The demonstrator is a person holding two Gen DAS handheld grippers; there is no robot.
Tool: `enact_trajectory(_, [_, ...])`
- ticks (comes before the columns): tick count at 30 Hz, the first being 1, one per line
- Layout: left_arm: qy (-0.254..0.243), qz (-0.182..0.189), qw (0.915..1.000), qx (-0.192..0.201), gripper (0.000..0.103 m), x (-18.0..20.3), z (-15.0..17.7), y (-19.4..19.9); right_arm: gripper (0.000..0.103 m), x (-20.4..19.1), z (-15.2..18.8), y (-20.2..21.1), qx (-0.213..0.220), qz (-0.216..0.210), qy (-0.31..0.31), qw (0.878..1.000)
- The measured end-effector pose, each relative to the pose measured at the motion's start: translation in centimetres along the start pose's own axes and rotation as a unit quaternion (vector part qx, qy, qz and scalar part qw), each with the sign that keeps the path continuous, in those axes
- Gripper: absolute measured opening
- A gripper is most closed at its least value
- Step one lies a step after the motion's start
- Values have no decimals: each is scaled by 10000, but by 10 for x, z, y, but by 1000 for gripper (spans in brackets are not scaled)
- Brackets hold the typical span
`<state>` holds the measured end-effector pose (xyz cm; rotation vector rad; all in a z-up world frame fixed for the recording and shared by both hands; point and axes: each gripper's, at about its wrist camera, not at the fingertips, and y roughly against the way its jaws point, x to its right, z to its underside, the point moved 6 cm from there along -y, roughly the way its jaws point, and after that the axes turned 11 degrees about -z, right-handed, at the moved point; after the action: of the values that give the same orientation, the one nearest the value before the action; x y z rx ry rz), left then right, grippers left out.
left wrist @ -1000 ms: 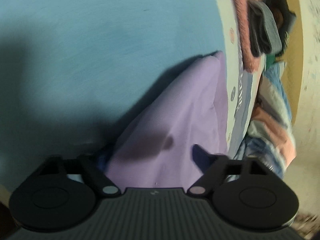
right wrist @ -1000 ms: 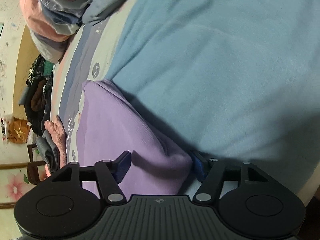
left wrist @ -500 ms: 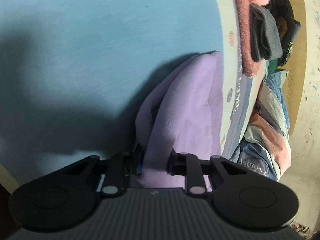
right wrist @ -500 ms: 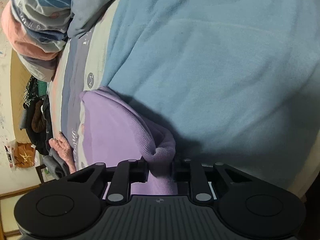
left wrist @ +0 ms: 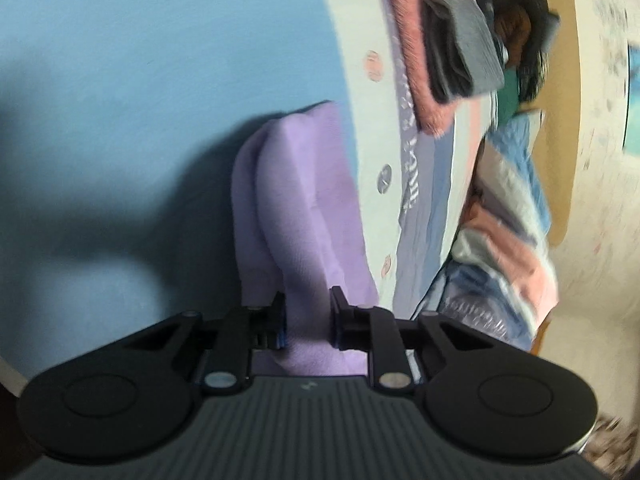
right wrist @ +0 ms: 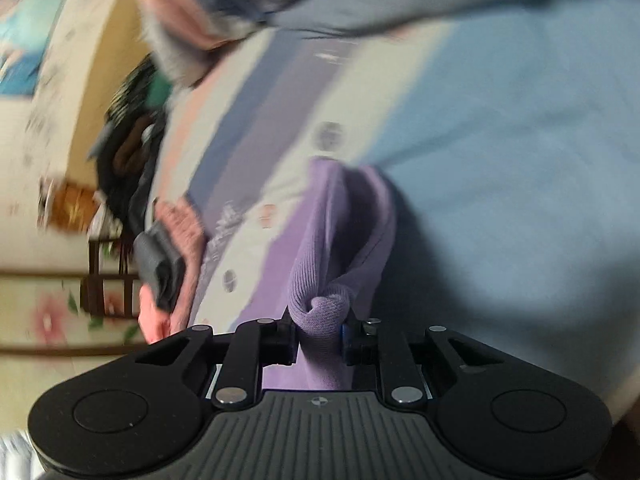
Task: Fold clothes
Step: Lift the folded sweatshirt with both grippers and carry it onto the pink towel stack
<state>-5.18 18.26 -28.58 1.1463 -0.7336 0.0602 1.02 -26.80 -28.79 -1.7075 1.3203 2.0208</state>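
A purple garment (left wrist: 296, 200) lies on the light blue blanket (left wrist: 140, 80) of a bed. My left gripper (left wrist: 307, 320) is shut on one bunched end of it and lifts the cloth off the blanket. My right gripper (right wrist: 319, 338) is shut on another end, a ribbed purple edge (right wrist: 320, 292), also raised. The garment (right wrist: 344, 216) hangs stretched forward from both grippers. Both views are blurred by motion.
A striped sheet (left wrist: 416, 184) borders the blanket (right wrist: 520, 120). Folded grey (left wrist: 460, 48) and pink (left wrist: 412, 40) clothes lie on it. A crumpled quilt (left wrist: 504, 232) is piled at the bed end. Dark clothes (right wrist: 128, 148) hang by the wall.
Both grippers went from open around the garment to shut on it, then lifted it. The cloth is now bunched and pulled up, and both views swung toward the sheet.
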Motion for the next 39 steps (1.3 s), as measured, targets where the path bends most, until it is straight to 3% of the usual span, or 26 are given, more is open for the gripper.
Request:
enact_trajectory(4, [-543, 115, 9985, 35, 22, 55, -14, 24, 18, -50, -14, -2, 44, -574, 32, 9983])
enact_trajectory(14, [-777, 1610, 9830, 429, 22, 187, -86, 98, 18, -193, -51, -26, 58, -2056, 345, 9780])
enact_trajectory(18, [-807, 1984, 9752, 561, 22, 231, -137, 114, 19, -259, -65, -71, -118, -2521, 692, 9651])
enact_trajectory(22, [-1050, 2178, 9662, 891, 22, 278, -212, 146, 19, -335, -80, -136, -277, -2979, 990, 9490])
enact_trajectory(24, [-1271, 2284, 9579, 1189, 22, 309, -253, 166, 18, -376, -83, -168, -309, -3150, 1364, 9387])
enact_trajectory(28, [-1662, 2161, 9393, 2084, 22, 360, -321, 209, 18, -444, -87, -233, -343, -3425, 1980, 9178])
enact_trajectory(30, [-1858, 1886, 9292, 2580, 22, 366, -347, 221, 18, -453, -87, -264, -320, -3430, 2101, 9150])
enact_trajectory(32, [-1975, 1530, 9213, 2979, 22, 364, -371, 225, 19, -441, -84, -297, -339, -3270, 2105, 9207])
enact_trajectory(34, [-1911, 897, 9258, 3136, 22, 340, -396, 201, 19, -406, -77, -334, -418, -2858, 2008, 9361])
enact_trajectory(39, [-1405, -425, 9513, 2711, 19, 255, -443, 105, 19, -267, -46, -418, -661, -1170, 1438, 9804])
